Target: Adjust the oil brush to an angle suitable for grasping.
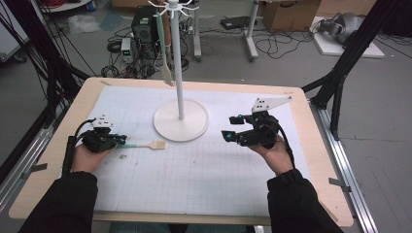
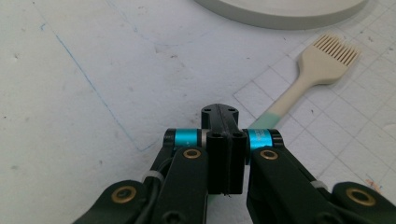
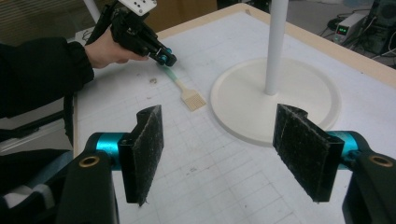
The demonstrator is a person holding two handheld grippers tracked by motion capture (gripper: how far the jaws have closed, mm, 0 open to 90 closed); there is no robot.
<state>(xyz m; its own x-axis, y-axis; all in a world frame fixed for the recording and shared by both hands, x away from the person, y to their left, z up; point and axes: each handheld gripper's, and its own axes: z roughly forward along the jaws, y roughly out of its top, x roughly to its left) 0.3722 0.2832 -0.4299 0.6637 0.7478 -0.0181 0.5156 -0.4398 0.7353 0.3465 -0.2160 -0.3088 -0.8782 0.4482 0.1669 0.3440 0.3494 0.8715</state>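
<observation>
Your left gripper (image 1: 121,141) clamps the brush (image 1: 156,144) by its green handle end; its head may droop. Your right gripper (image 1: 227,136) hangs released.

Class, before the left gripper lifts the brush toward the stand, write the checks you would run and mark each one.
1. Left gripper shut on the brush handle: ok.
2. Brush head lying flat on the mat, free of the stand base: ok.
3. Right gripper open and holding nothing: ok.
4. Right gripper apart from the pole: ok.
5. A free hook at the top of the stand: cannot tell.
</observation>
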